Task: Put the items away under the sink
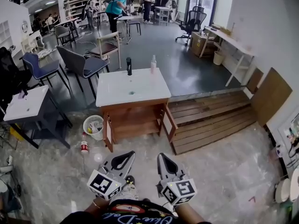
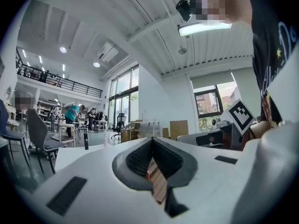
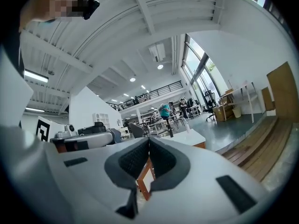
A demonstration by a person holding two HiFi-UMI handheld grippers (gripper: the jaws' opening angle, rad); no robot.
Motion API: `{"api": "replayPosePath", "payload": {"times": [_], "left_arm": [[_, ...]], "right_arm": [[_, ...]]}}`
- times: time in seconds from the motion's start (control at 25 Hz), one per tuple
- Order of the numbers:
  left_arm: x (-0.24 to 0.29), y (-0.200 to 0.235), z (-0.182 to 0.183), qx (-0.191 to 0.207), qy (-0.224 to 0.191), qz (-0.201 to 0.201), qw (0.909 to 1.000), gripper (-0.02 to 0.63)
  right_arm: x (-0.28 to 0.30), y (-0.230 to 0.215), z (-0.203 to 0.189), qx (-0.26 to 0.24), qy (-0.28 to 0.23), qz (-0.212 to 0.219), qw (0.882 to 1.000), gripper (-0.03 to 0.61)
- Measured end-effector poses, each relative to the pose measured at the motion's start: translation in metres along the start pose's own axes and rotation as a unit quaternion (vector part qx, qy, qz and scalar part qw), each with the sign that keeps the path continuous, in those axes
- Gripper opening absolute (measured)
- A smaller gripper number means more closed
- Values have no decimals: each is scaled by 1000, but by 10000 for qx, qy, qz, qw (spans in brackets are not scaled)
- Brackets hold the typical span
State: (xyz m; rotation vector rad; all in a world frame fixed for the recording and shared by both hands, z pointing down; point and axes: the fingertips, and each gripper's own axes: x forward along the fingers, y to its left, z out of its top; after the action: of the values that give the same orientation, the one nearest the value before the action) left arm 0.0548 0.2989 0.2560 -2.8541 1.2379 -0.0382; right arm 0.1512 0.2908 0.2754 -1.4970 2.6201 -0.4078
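Bottom centre: left gripper point(image 1: 122, 161) jaws closed together, empty | right gripper point(image 1: 166, 165) likewise closed, nothing held | floor, left of centre: small bottle point(image 1: 84, 147), basket point(image 1: 87, 123) beside sink cabinet point(image 1: 135, 118) | centre: cabinet doors open; worktop point(image 1: 140, 85) carries faucet point(image 1: 129, 66), pink bottle point(image 1: 153, 64).

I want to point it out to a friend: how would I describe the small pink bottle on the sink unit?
Look for the wooden sink cabinet with a white top, standing mid-floor with its doors open. Two things stand at the far edge of that top: a black tap and, to its right, the bottle. It is the pale pink one; the tap is black.
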Motion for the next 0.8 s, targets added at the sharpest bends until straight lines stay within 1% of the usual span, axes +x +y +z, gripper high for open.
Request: {"api": "replayPosePath", "payload": {"times": [0.12, 0.2, 0.48, 0.68, 0.8], "left_arm": [[7, 6, -1, -20, -30, -108, 9999, 8], [10, 11, -1, -13, -47, -137, 9999, 8], [14, 33, 0, -74, -119, -72, 9999, 8], [12, 50, -5, -101, -41, 62, 9999, 8], [12, 58, -12, -179, 37, 152, 9997, 8]], "right_arm": [[8, -3, -1, 13, 134, -131, 9998, 8], [14, -3, -3, -10, 169, -138, 9998, 8], [37, -5, -3, -153, 79, -66, 9998, 8], [54, 1, -2, -87, 360, -53, 9993, 8], [63, -2, -6, -104, 273, 30, 9996, 8]]}}
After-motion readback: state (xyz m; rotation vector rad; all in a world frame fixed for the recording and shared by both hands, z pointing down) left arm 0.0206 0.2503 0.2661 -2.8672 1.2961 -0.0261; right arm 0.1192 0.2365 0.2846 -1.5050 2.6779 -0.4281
